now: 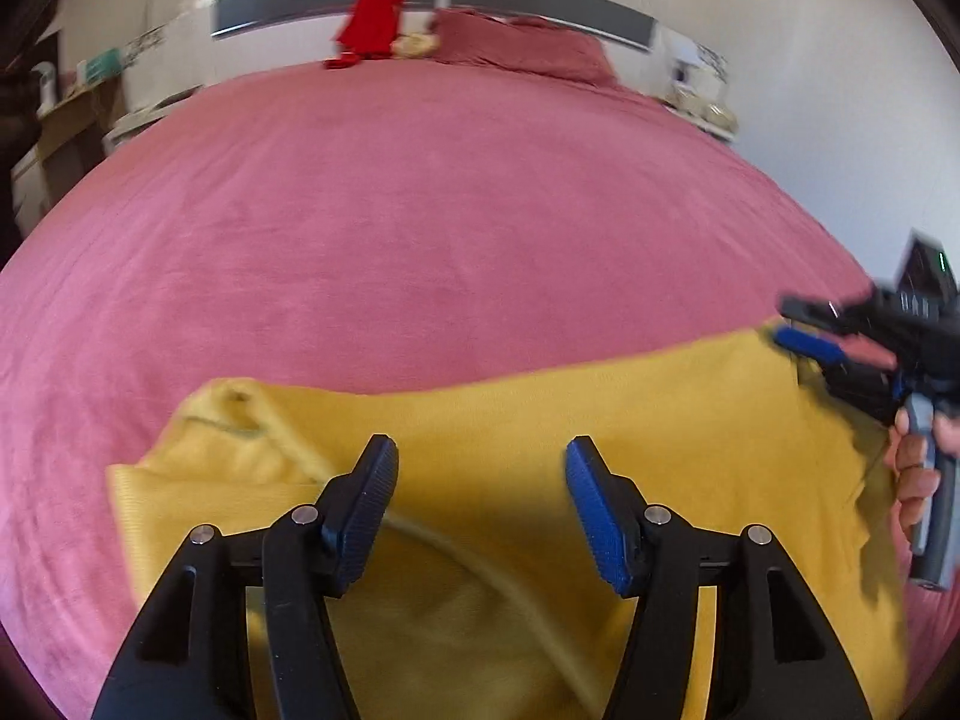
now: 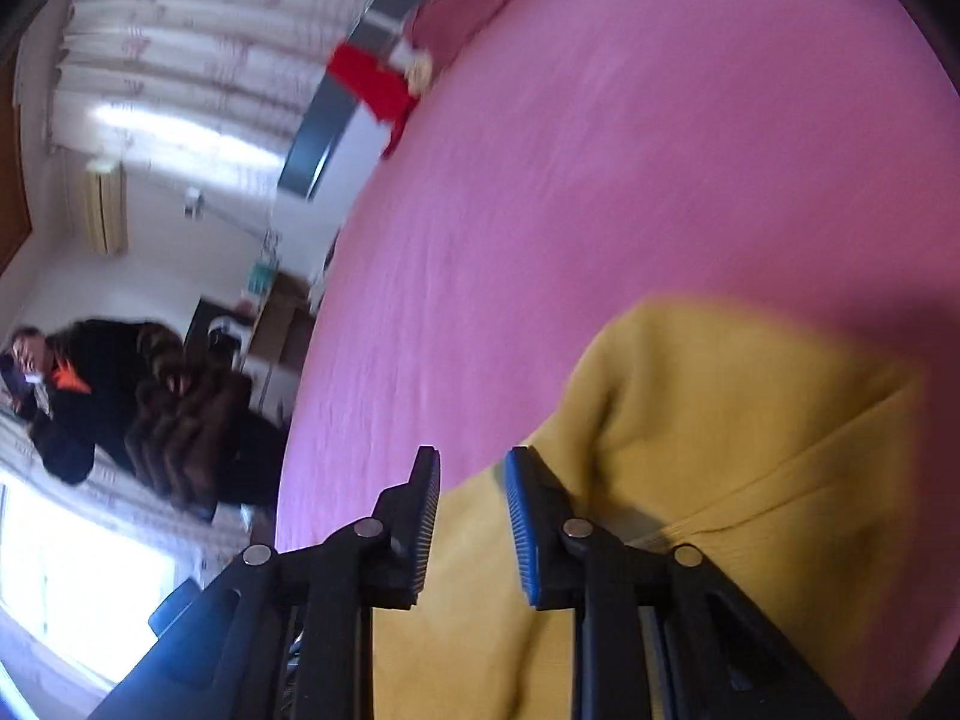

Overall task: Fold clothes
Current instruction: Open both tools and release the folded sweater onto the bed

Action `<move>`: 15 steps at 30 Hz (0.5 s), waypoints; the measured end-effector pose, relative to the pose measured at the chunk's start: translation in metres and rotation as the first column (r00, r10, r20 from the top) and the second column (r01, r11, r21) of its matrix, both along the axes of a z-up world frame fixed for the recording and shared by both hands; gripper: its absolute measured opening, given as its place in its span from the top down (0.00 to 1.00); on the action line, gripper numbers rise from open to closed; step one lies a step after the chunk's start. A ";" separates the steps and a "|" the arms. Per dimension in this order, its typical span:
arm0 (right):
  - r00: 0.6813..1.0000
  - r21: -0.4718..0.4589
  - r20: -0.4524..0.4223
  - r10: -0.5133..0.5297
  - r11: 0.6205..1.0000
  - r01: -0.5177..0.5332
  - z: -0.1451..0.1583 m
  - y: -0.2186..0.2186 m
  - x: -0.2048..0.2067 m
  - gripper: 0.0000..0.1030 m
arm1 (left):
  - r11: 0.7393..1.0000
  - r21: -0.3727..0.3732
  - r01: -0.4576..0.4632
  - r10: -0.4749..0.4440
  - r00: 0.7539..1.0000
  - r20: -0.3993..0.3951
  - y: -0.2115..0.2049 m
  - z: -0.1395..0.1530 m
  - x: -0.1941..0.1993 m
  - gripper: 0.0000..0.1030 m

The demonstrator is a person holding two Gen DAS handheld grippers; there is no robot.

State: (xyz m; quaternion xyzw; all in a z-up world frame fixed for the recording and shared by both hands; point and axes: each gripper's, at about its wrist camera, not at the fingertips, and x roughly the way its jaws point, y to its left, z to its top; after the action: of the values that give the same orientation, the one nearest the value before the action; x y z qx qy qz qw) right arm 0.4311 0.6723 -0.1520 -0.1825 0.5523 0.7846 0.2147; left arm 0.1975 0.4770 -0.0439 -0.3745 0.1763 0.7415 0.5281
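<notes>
My left gripper (image 1: 482, 495) hovers closest, fingers spread wide with nothing between them, over a yellow garment (image 1: 540, 420). The garment lies on the pink bed (image 1: 420, 210), long axis running left to right. At its right edge my right gripper (image 2: 471, 525) stands narrowly parted, gripping nothing.
</notes>
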 end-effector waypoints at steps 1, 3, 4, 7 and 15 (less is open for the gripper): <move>1.000 0.000 0.015 -0.019 1.000 0.019 0.003 0.002 0.008 0.74 | 0.999 0.011 -0.035 0.035 0.999 0.000 -0.007 0.005 -0.004 0.41; 0.998 0.002 -0.025 -0.050 0.999 0.050 0.015 -0.005 0.028 0.66 | 0.994 0.066 -0.088 0.085 0.995 0.053 -0.034 0.018 -0.017 0.41; 0.998 -0.002 -0.051 -0.040 0.999 0.040 0.019 -0.014 0.033 0.66 | 0.989 0.096 -0.115 0.107 0.991 0.084 -0.049 0.025 -0.023 0.40; 0.992 -0.014 -0.105 0.072 0.997 -0.074 0.024 -0.055 0.031 0.66 | 0.979 0.139 -0.147 0.125 0.980 0.158 -0.076 0.022 -0.010 0.33; 0.978 -0.087 0.011 0.206 0.975 -0.205 -0.003 -0.147 0.025 0.67 | 0.999 -0.020 -0.037 0.039 0.996 0.085 -0.138 -0.003 0.054 0.29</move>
State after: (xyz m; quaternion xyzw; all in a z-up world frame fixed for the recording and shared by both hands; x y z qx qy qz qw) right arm 0.4559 0.5253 -0.1554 -0.2554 0.5615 0.7763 0.1299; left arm 0.2516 0.3391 -0.0466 -0.4140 0.1532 0.7330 0.5175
